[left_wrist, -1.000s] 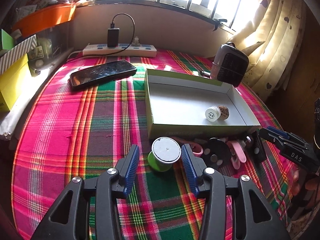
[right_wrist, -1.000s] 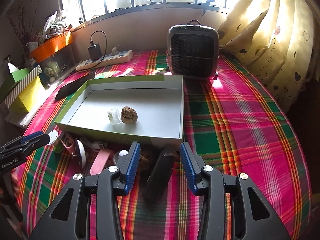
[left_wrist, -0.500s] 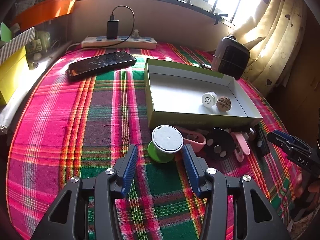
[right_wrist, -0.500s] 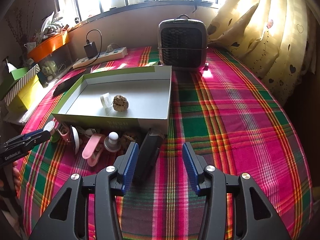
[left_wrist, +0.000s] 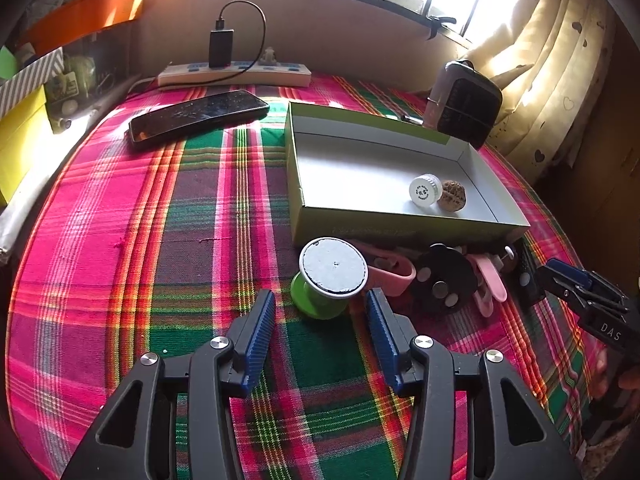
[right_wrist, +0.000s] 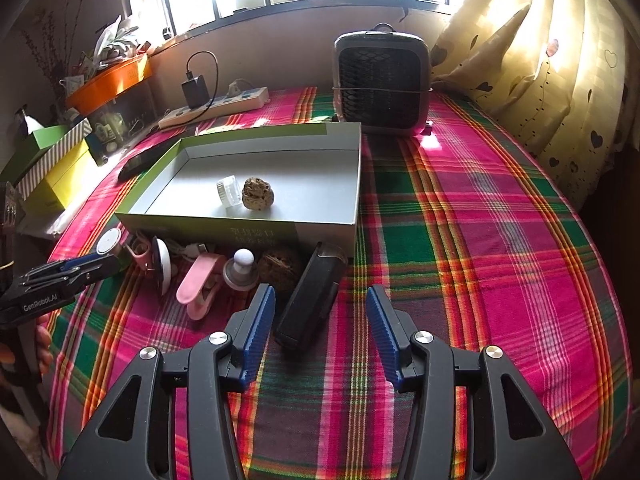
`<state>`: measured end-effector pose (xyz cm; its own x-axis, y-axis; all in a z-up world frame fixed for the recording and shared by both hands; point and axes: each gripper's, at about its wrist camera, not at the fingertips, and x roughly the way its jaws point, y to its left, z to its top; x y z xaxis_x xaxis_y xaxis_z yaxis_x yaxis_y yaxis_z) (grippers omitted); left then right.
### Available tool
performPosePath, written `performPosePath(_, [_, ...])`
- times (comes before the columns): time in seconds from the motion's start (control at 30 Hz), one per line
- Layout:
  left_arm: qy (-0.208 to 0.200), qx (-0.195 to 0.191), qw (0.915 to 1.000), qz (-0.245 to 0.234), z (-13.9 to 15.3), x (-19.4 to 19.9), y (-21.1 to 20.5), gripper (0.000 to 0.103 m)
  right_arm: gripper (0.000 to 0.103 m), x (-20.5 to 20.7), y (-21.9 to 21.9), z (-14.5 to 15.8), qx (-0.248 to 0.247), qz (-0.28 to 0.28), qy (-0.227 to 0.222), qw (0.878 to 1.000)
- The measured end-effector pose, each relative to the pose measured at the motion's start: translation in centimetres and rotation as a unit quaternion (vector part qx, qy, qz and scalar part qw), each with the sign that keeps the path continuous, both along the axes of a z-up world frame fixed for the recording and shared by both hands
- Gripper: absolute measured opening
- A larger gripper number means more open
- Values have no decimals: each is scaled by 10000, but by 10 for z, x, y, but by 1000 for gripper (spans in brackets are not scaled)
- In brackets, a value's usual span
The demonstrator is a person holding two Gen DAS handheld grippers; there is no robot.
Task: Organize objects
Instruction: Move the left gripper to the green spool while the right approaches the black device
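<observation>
Green thread spool (left_wrist: 329,285) with flat grey-white cap, lying tilted on the plaid cloth (left_wrist: 160,240), just ahead of the left gripper (left_wrist: 320,312).
Left jaws wide, nothing clamped. Right gripper (right_wrist: 320,312) jaws have just been opening; black rectangular case (right_wrist: 312,300) lies free between them. Green-rimmed tray (left_wrist: 296,184) at one o'clock holds a white-capped vial (left_wrist: 425,193) beside a walnut (left_wrist: 452,201).

Plaid-clothed table (right_wrist: 480,240) — box (right_wrist: 248,230), phone (left_wrist: 196,116)
</observation>
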<state>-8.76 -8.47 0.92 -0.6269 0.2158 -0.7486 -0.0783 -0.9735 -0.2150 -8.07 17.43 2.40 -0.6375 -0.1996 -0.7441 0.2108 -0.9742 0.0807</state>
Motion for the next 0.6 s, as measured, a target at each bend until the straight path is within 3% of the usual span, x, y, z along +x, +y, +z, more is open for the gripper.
performPosePath(0.6, [21,-176,9998,30,0,-12,8,46,49,-13,-5,-17,307,-123,-239,9992])
